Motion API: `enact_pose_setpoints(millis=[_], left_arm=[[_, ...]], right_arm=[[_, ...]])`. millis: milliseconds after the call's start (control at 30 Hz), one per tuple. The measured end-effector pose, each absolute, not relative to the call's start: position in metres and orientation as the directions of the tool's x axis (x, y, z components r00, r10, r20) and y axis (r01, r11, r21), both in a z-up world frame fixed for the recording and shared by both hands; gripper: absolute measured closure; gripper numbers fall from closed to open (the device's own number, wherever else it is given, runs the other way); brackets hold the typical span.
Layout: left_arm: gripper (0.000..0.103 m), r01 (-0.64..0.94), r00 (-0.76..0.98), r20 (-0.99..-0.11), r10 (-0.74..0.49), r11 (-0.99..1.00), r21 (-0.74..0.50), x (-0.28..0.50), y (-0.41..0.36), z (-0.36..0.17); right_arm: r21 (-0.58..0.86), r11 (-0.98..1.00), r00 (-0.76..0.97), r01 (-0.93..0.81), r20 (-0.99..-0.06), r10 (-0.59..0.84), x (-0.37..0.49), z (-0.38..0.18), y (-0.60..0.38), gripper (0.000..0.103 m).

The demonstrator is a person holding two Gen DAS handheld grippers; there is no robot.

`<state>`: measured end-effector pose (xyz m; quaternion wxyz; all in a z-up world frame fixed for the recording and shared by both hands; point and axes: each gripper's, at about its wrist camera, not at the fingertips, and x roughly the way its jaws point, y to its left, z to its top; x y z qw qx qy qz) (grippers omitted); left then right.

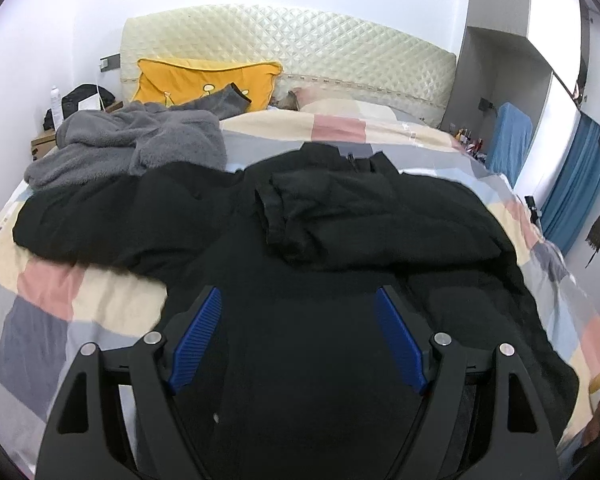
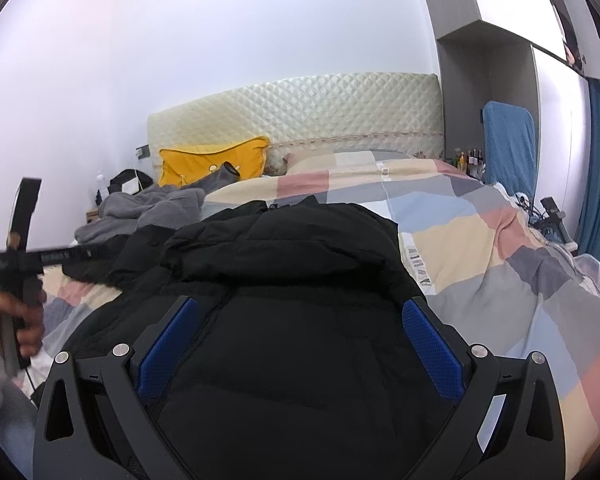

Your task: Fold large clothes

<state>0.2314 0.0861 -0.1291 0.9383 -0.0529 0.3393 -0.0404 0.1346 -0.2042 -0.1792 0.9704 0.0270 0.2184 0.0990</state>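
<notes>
A large black padded jacket (image 1: 340, 220) lies spread on the bed, collar toward the headboard, one sleeve folded across its chest and the other stretched out to the left. It also shows in the right wrist view (image 2: 300, 280). My left gripper (image 1: 298, 300) is open and empty, hovering over the jacket's near hem. My right gripper (image 2: 300, 308) is open and empty, above the jacket's right part. The left gripper with the hand that holds it shows blurred at the left edge of the right wrist view (image 2: 24, 264).
The jacket lies on a checked quilt (image 1: 40, 300) that covers the bed. A grey fleece garment (image 1: 140, 144) lies bunched at the back left. A yellow pillow (image 1: 204, 84) leans on the quilted headboard (image 1: 320, 52). A nightstand (image 1: 44, 142) stands left, blue curtains (image 1: 576, 184) right.
</notes>
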Motion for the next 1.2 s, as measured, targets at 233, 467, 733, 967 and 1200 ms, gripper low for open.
enact_pose_setpoints(millis=[233,467,733,967,1200], left_arm=[[0.024,-0.008,0.773,-0.634,-0.037,0.998,-0.068,0.262,0.128,-0.081],[0.024,-0.134,0.783,-0.622,0.015,0.98,-0.144,0.294,0.207,-0.014],[0.017,-0.224,0.78,-0.622,0.071,0.959,-0.173,0.302,0.297,0.009],[0.0,-0.326,0.755,-0.652,0.072,0.904,-0.278,0.291,0.39,-0.053],[0.0,-0.44,0.684,-0.728,0.043,0.82,-0.365,0.288,0.474,-0.145]], right_arm=[[0.089,0.984,0.892,-0.156,-0.416,0.179,0.138,-0.181,-0.214,0.001],[0.125,0.983,0.885,-0.137,-0.431,0.178,0.146,-0.189,-0.22,0.001],[0.137,0.981,0.881,-0.136,-0.436,0.183,0.152,-0.198,-0.217,0.001],[0.145,0.984,0.886,-0.106,-0.436,0.16,0.152,-0.199,-0.203,0.001],[0.102,0.987,0.88,-0.121,-0.45,0.154,0.156,-0.202,-0.171,0.001]])
